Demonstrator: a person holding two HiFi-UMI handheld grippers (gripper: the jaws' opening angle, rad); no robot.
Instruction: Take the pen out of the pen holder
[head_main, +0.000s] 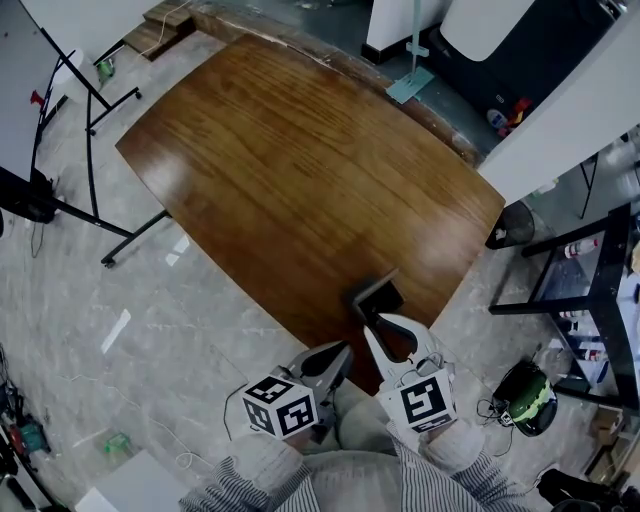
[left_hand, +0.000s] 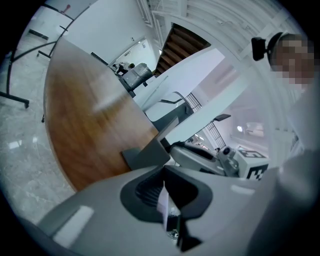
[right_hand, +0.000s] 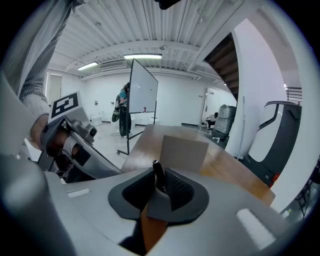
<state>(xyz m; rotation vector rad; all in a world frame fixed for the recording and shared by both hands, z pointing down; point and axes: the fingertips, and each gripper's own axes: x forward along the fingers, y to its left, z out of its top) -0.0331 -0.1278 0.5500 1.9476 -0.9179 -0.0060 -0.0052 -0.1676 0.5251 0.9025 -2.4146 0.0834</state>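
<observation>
— Looking for the pen (right_hand: 158, 175).
— Found: black, standing nearly upright between the pads of the right gripper (right_hand: 159, 192), pinched from both sides.
— And the pen holder (right_hand: 184, 152)?
— Grey and box-shaped, just behind the pen in the right gripper view. Standing on the wooden table (head_main: 300, 170), close to its near edge in the head view, right at that gripper's tips.
— Pen inside the holder, or clear of it?
— Hard to say: lower end hidden behind the jaws. Seemingly nearer the camera than the box, but no more than that.
— Left gripper (left_hand: 165, 196)?
— Drawn almost together, only a thin slit between the pads, holding nothing. Hanging at the table's near edge, just beside the right one, tips pointing towards the holder.
— Anything else around?
— Striped sleeves (head_main: 440, 485) at the bottom of the head view. Grey marbled floor (head_main: 180, 330) on the left side of the table. A whiteboard (right_hand: 144, 92) on a wheeled stand beyond the table's far end, seen from the right gripper. Black shelving (head_main: 600, 300) with small bottles off to the right.
</observation>
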